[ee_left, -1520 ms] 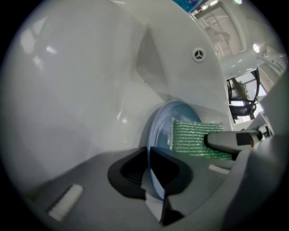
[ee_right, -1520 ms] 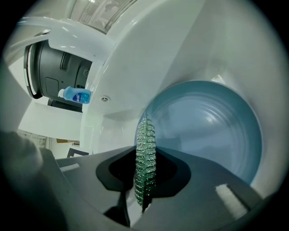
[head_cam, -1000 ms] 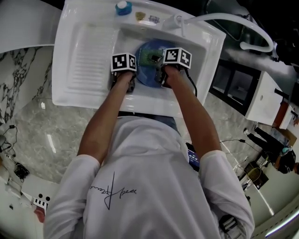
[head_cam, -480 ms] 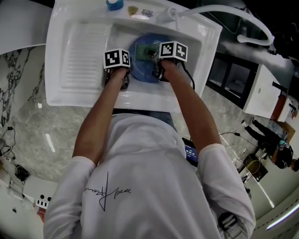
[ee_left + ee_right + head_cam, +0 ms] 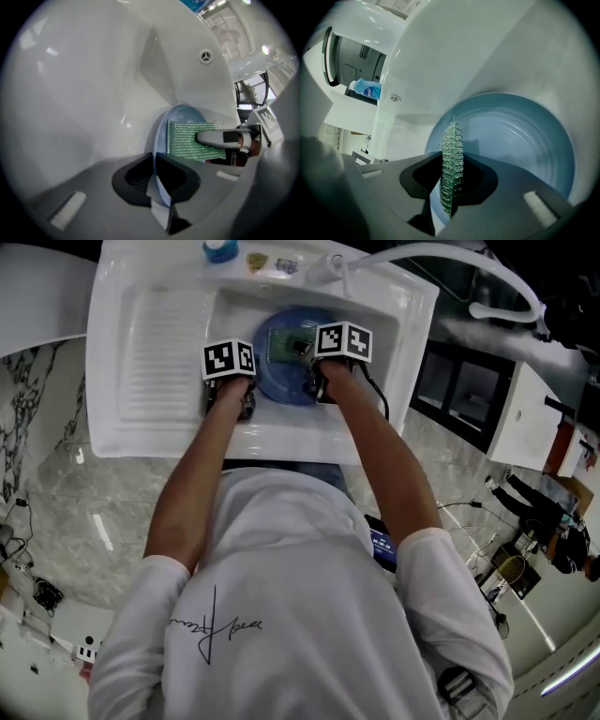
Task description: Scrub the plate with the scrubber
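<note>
As two grippers reached into the one white ceramic sink (image 5: 169, 352), the left gripper (image 5: 157, 178) clamped the rim of the single round light-blue plate (image 5: 520, 136), and the right gripper (image 5: 450, 183) pinched one green mesh scrubber (image 5: 451, 154) against its face; one blue bottle (image 5: 220, 249) stood beyond.

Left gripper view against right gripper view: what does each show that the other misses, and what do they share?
Only the left gripper view shows the left hand-held gripper shut on the plate at its rim, the scrubber lying flat-faced against the plate, and a round fitting in the sink wall. Only the right gripper view shows the scrubber edge-on between the jaws of the right hand-held gripper, the plate's hollow face, and a blue bottle. Both show plate, scrubber and white sink.
</note>
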`<state>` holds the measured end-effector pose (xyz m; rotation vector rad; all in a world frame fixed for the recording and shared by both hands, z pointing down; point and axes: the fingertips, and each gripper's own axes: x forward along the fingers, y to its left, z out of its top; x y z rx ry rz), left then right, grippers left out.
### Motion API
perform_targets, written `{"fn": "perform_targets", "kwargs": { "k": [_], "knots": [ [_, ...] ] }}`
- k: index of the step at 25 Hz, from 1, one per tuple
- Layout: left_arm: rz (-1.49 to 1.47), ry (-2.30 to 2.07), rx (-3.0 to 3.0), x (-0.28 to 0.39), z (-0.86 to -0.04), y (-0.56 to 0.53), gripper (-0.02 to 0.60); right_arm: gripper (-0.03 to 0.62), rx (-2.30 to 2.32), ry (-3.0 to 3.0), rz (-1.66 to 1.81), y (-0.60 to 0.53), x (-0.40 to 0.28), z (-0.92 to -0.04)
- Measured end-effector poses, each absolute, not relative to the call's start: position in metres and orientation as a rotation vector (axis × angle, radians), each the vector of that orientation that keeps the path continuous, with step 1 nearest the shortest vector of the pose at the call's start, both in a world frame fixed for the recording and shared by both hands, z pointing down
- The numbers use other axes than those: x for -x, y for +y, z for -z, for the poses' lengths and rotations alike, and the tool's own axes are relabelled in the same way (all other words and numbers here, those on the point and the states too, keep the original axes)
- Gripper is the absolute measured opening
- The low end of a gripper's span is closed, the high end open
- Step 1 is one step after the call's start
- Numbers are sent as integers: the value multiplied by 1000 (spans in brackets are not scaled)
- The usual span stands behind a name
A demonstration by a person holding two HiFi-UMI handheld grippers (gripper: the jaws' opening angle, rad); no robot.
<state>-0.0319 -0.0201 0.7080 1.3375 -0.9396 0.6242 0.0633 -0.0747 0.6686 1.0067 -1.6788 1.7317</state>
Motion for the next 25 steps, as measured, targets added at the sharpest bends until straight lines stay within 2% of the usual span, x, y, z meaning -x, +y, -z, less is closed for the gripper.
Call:
{"fn": "perform_targets", "kwargs": {
  "k": [25],
  "knots": [
    [-613,-921,-1349,30,-708,-20,74,63,-1167,-1605,-1622,-81,-117,-660]
  ]
}}
